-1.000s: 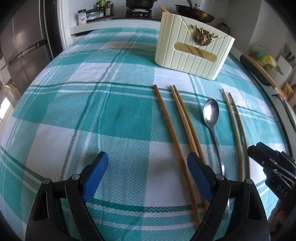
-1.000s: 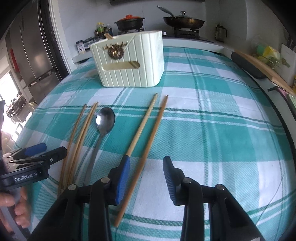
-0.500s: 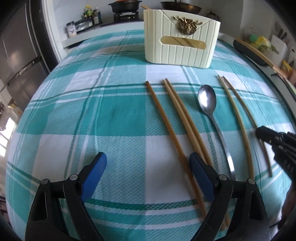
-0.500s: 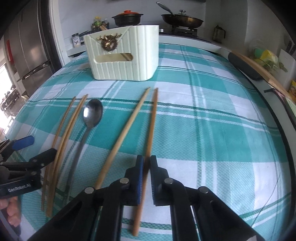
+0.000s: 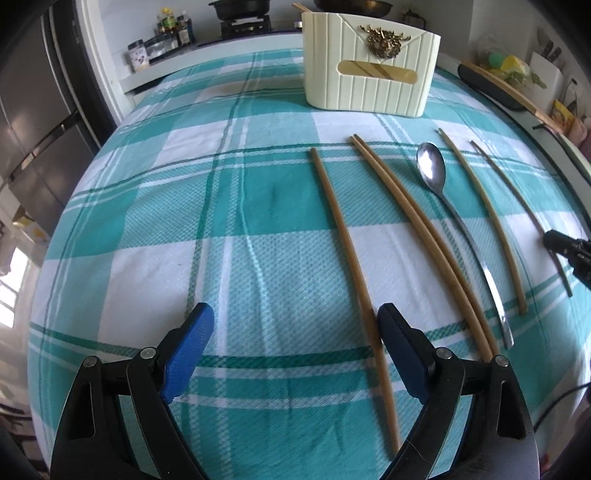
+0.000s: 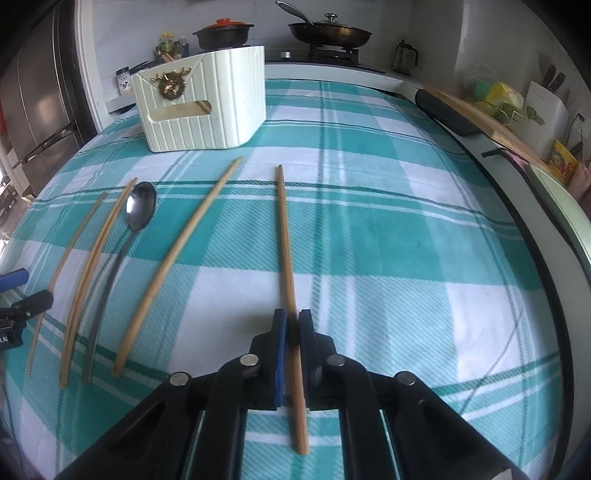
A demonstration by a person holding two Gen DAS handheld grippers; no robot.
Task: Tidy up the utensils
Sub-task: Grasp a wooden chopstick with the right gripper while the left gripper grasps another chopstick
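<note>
The right gripper (image 6: 291, 332) is clamped on a long, thin wooden chopstick (image 6: 286, 243), which points toward the cream holder (image 6: 207, 107). The left gripper (image 5: 291, 332) stands apart over the worktop (image 5: 184, 221), another chopstick (image 5: 343, 236) just beside its right finger.

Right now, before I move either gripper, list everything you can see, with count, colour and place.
Loose chopsticks: four, tan wood, flat on the cloth; three left of the spoon, one right.
Held chopstick: one, tan wood, rightmost, pointing toward the holder.
Spoon: one, silver metal, between the chopsticks, bowl toward the holder.
Utensil holder: one, cream ribbed with gold ornament, far end; chopsticks show inside.
Tablecloth: one, teal and white plaid, covers the table.
Pot: one, dark with red lid, on the stove behind.
Frying pan: one, dark, lidded, on the stove.
Left gripper: open, near end, beside the leftmost chopstick.
Right gripper: shut on the held chopstick.
</note>
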